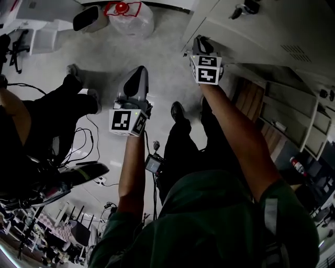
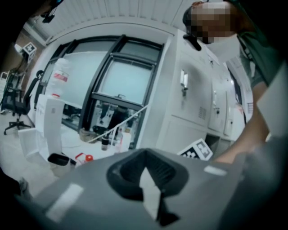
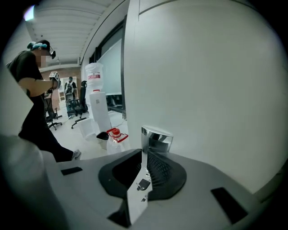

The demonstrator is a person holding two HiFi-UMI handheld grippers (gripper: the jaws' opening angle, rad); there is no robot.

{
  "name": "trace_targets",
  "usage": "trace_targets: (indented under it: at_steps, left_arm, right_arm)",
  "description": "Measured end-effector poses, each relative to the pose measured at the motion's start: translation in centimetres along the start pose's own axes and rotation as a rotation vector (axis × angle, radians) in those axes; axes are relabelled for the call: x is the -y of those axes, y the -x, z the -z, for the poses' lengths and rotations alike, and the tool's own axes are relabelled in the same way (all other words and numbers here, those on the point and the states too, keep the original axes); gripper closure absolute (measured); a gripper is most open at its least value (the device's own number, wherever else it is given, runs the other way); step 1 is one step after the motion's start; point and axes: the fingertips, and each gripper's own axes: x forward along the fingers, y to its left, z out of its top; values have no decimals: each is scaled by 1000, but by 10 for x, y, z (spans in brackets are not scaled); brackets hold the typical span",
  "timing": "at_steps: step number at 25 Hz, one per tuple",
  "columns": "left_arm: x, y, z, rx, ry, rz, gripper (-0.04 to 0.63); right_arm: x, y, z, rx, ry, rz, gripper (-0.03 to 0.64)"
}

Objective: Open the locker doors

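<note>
White locker doors (image 1: 251,26) fill the head view's upper right, and they stand at the right in the left gripper view (image 2: 193,94). My right gripper (image 1: 201,46) is held up against one door. In the right gripper view its jaws (image 3: 145,155) stand slightly apart, just short of a chrome latch (image 3: 156,137) on the door face (image 3: 207,81). I see nothing pressed between the pads. My left gripper (image 1: 137,74) hangs in the air left of the lockers, jaws together (image 2: 145,170) and holding nothing.
Lower lockers (image 1: 293,115) at the right stand open. A water jug (image 1: 128,15) and a bin (image 1: 89,18) sit on the floor ahead. Another person (image 1: 57,112) is at the left, with cables (image 1: 78,146) nearby. A water dispenser (image 3: 96,105) stands beyond the lockers' corner.
</note>
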Motion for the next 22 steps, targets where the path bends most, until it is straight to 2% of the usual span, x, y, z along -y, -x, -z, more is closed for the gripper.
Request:
trace_targets:
  at_steps: [8,13,22]
  left_arm:
    - [31,-14,-1,-36,2,79,594]
    - [73,-42,-6,-30,-31,208,594]
    - [160,-49,-4,-66,-83,439,594]
  right_arm:
    - [-35,58,46,-47,59,-118,581]
    - [-32,89,65,-58,87,-130,581]
    - [-28,138,100,-103,66,-124,581]
